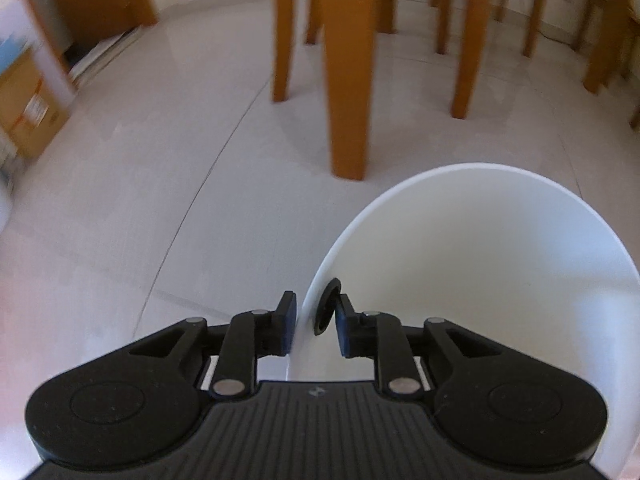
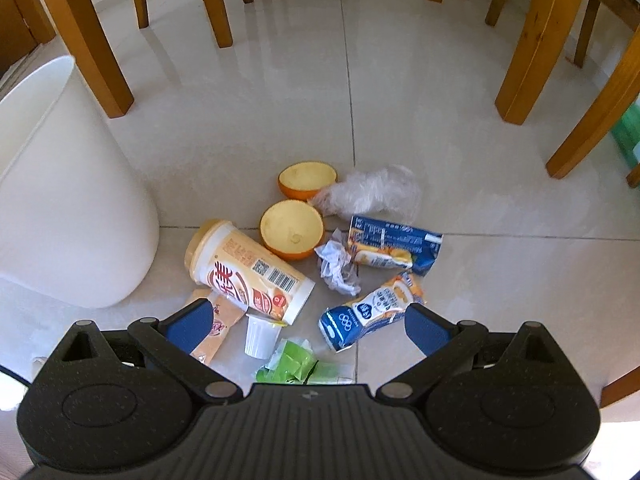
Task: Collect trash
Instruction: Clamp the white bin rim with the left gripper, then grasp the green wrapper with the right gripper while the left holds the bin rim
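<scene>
Left gripper [image 1: 314, 326] jaws pinch the white plastic bin's [image 1: 460, 264] rim, lower centre. Right gripper [image 2: 306, 320] jaws spread over the lying paper cup [image 2: 244, 268]: a rim slip could tip the bin.

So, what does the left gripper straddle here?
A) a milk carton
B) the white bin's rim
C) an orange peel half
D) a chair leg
B: in the left wrist view the left gripper has one pad on each side of the white bin's wall at the rim.
</scene>
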`<move>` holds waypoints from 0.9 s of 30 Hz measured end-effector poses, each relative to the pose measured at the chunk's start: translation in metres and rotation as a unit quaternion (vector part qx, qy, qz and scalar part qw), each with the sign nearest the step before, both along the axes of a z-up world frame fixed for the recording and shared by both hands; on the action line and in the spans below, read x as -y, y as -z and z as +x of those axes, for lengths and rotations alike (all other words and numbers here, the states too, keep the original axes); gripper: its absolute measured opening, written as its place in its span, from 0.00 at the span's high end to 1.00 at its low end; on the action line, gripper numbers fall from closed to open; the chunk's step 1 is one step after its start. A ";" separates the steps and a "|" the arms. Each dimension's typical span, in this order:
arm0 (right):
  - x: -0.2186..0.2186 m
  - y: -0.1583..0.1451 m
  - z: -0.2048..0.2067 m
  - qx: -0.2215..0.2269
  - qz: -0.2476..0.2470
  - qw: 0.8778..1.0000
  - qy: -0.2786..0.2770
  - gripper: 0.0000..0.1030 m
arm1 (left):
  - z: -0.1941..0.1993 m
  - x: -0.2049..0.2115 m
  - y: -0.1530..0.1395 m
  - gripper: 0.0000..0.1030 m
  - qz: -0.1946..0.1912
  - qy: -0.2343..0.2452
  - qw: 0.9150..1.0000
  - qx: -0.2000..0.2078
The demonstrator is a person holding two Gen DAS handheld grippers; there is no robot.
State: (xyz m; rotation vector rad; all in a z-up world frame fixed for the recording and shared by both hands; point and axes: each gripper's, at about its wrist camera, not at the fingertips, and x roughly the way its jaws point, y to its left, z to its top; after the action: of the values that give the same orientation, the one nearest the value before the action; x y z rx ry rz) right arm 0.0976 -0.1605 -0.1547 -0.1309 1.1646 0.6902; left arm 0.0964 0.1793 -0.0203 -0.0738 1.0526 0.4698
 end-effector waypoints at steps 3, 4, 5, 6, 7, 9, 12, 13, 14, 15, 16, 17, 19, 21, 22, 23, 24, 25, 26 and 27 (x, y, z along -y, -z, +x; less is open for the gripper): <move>-0.001 0.009 -0.003 -0.001 -0.005 1.000 -0.013 0.00 | 0.013 0.007 0.001 0.79 0.004 0.012 1.000 -0.002; -0.001 0.012 -0.004 0.000 -0.003 1.000 -0.019 0.00 | 0.016 0.010 0.001 0.79 0.004 0.020 1.000 -0.005; -0.001 0.013 -0.006 0.004 0.000 1.000 -0.023 0.00 | 0.018 0.011 0.000 0.79 0.005 0.026 1.000 -0.006; -0.001 0.015 -0.008 0.012 0.007 0.999 -0.029 0.00 | 0.020 0.014 0.000 0.79 0.007 0.032 0.999 -0.008; -0.001 0.016 -0.010 0.020 0.015 0.999 -0.037 0.00 | 0.021 0.016 0.000 0.79 0.009 0.040 0.999 -0.011; -0.001 0.020 -0.014 0.037 0.035 0.996 -0.069 0.00 | 0.023 0.018 0.000 0.79 0.016 0.051 0.998 -0.018; -0.004 0.026 -0.017 0.045 0.035 0.993 -0.103 0.00 | 0.023 0.016 0.003 0.79 0.018 0.049 0.998 -0.021; -0.005 0.029 -0.017 0.042 0.032 0.992 -0.112 0.00 | 0.022 0.013 0.003 0.79 0.012 0.039 0.999 -0.017; -0.005 0.032 -0.017 0.038 0.030 0.991 -0.123 0.00 | 0.023 0.012 0.003 0.78 0.007 0.031 0.999 -0.016; -0.005 0.036 -0.018 0.035 0.026 0.991 -0.130 0.00 | 0.023 0.010 0.004 0.77 0.004 0.028 0.999 -0.016; -0.006 0.040 -0.017 0.034 0.022 0.990 -0.135 0.00 | 0.022 0.010 0.004 0.77 0.002 0.032 0.999 -0.015; -0.007 0.044 -0.018 0.031 0.016 0.989 -0.142 0.00 | 0.022 0.009 0.003 0.77 -0.001 0.032 0.999 -0.014; -0.008 0.051 -0.021 0.031 0.013 0.987 -0.155 0.00 | 0.021 0.007 0.004 0.77 -0.006 0.028 1.000 -0.008; -0.009 0.058 -0.027 0.036 0.009 0.985 -0.170 0.00 | 0.019 0.008 0.005 0.77 -0.001 0.034 0.999 -0.007; -0.010 0.062 -0.031 0.035 0.010 0.983 -0.181 0.00 | 0.019 0.009 0.006 0.77 0.002 0.037 0.999 -0.007; -0.011 0.066 -0.034 0.033 0.012 0.981 -0.193 0.00 | 0.018 0.010 0.007 0.77 0.005 0.039 0.999 -0.007; -0.012 0.070 -0.039 0.033 0.008 0.978 -0.207 0.00 | 0.018 0.010 0.007 0.77 0.006 0.040 0.999 -0.005; -0.014 0.074 -0.045 0.034 -0.001 0.975 -0.221 0.00 | 0.018 0.009 0.007 0.77 0.004 0.038 0.999 -0.004; -0.017 0.080 -0.050 0.034 -0.011 0.971 -0.236 0.00 | 0.019 0.007 0.007 0.77 0.000 0.035 0.999 -0.002; -0.019 0.085 -0.056 0.034 -0.019 0.966 -0.255 0.01 | 0.019 0.006 0.007 0.77 -0.003 0.032 0.999 0.000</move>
State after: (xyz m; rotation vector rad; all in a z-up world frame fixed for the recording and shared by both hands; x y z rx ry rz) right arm 0.0419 -0.1417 -0.2394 -0.4964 1.0849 1.1058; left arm 0.1151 0.1731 -0.0268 -0.0461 1.0544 0.4084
